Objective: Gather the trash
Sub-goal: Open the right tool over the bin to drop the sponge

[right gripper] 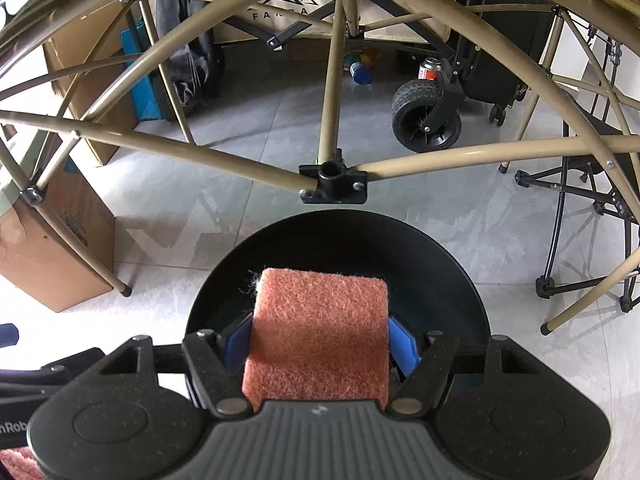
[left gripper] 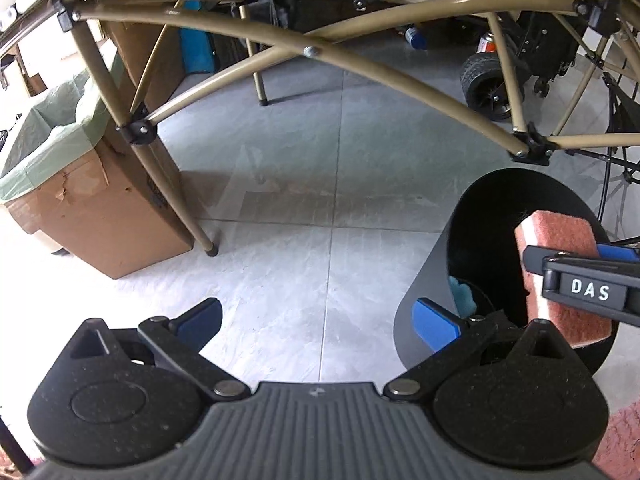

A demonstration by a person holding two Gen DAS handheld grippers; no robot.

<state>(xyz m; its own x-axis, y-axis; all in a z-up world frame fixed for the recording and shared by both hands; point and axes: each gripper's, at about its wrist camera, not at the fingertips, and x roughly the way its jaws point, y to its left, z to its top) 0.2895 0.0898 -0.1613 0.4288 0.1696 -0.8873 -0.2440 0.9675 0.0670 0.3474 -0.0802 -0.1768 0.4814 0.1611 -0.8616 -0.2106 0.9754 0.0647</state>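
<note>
R claw (right gripper: 320,344) clamped on pink sponge (right gripper: 320,332), right over open mouth of black bin (right gripper: 460,280). Sponge long side points fwd, bin straight below. L claw (left gripper: 316,320) wide apart, empty, just left of bin.

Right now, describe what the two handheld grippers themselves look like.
Both match. The left gripper has a ribbed grey central body, two speckled black rounded housings, black linkage bars with silver pivot pins and flat blue pads on its fingers. The right gripper looks identical; from the left wrist view it carries a white "DAS" label.
</note>
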